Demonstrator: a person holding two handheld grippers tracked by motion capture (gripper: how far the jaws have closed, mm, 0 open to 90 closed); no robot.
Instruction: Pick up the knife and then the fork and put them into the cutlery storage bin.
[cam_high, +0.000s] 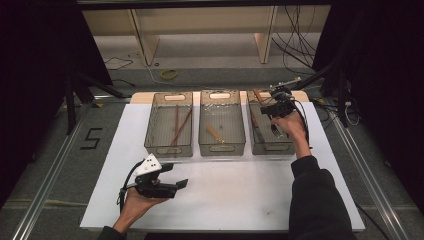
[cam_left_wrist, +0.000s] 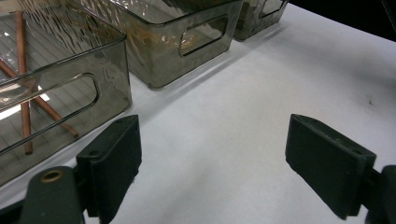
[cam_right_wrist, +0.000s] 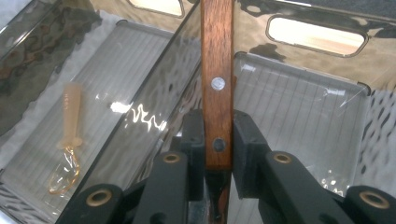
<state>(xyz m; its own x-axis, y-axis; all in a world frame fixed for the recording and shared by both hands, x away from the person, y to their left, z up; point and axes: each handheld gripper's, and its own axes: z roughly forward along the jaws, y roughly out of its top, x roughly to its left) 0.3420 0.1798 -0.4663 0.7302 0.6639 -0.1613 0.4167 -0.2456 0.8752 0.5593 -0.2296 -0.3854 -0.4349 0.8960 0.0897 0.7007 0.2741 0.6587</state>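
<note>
wooden handle (cam_right_wrist: 216, 70) with two rivets, clamped between the jaws of right gripper (cam_right_wrist: 217, 140), pads pressing both flat sides. held over the right bin (cam_high: 280, 146), above its floor, tilted up toward the far wall. beside it the middle bin (cam_high: 221, 145) with a small pale whisk (cam_right_wrist: 67, 140); farther off the left bin (cam_left_wrist: 70, 93) with crossed chopsticks (cam_left_wrist: 23, 88). left gripper (cam_left_wrist: 212, 154) idle near the white table (cam_left_wrist: 233, 116), jaws apart on nothing. risk, as judged: narrow grip low on the handle, so could pivot or slip, strike the bin wall, land crooked.
</note>
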